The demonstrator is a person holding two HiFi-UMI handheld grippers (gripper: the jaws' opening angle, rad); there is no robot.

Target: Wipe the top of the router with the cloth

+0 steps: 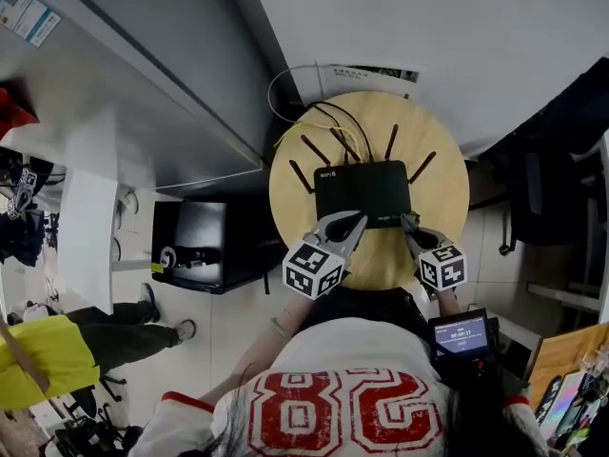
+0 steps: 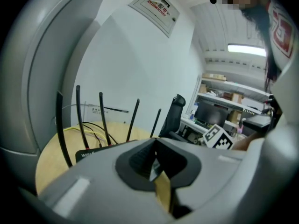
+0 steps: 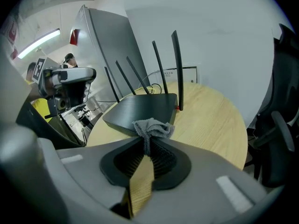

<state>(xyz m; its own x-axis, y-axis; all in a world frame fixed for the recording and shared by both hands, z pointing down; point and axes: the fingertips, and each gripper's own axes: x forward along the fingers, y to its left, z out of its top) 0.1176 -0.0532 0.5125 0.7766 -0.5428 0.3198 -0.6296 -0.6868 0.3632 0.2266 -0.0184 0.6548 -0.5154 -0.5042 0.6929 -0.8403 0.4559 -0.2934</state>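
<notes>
Pinching the cloth [image 3: 152, 126] over the near edge of the router [image 3: 140, 107], right gripper [image 3: 145, 141] could shove the light router or snag its antennas [image 3: 176, 69]; left gripper [image 2: 156, 164] pressed together, empty.

1. Soft, even indoor light; a ceiling lamp [image 2: 246, 49] glares white.
2. The router [image 3: 140, 110] top carries a dull sheen, shadows faint.
3. Both gripper views bow strongly at dark edges; nearest parts blur.

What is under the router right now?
The router lies flat on a round wooden table, which shows around it. The patch of tabletop directly beneath is covered by the router's body, so anything there cannot be seen.
</notes>
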